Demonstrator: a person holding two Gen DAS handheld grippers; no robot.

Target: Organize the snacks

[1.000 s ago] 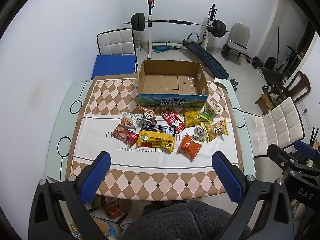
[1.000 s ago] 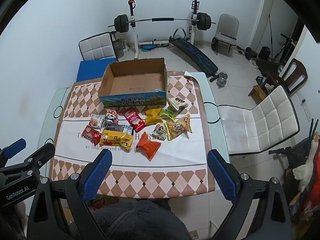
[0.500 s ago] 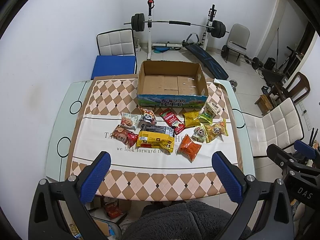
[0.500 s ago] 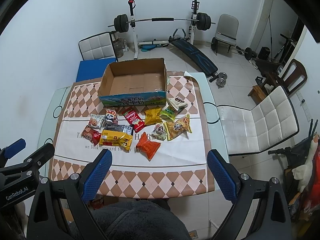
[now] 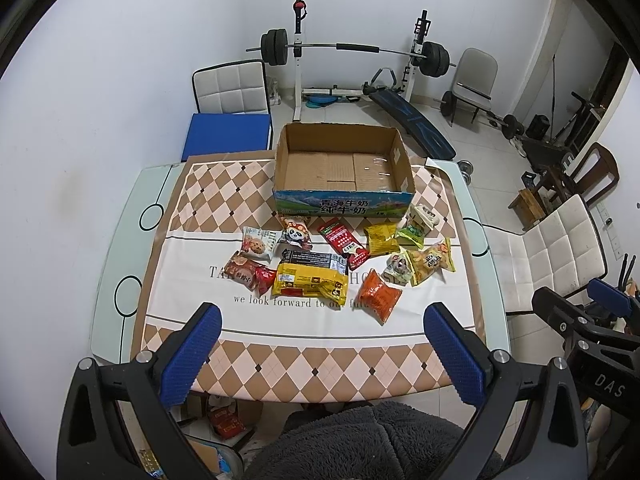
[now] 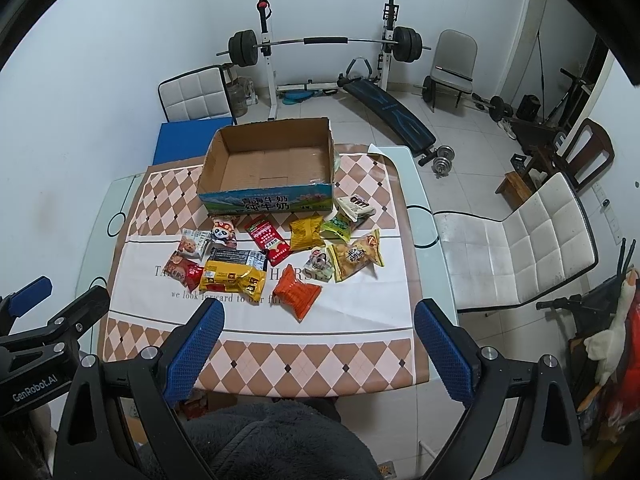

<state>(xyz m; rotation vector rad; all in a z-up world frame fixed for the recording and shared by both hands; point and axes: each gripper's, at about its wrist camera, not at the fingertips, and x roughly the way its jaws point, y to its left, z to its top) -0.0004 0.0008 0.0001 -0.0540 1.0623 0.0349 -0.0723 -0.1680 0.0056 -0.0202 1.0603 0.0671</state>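
Snacks [image 5: 344, 260], about a dozen small sealed packets, lie in a loose cluster just in front of the cardboard box [image 5: 344, 172], which I read as the destination and which stands bare inside. I judge all of them light, soft and crinkly, with slick film; crisps or biscuits inside could crush. Largest is the yellow packet [image 5: 310, 282], flat and wide: I would take it across its short width, mid-body. The orange packet [image 5: 378, 294], nearest me from the box, is puffed; pinch a crimped end seam, gently.

Left gripper [image 5: 320, 356] and right gripper [image 6: 320, 346] both hang spread wide and hold nothing, well short of the cluster.

Tabletop [image 5: 120, 264] is glass under a diamond-patterned cloth [image 5: 304, 364]; cloth may drag if I scrape it. Beyond the box: barbell rack [image 5: 352, 48], white chairs.
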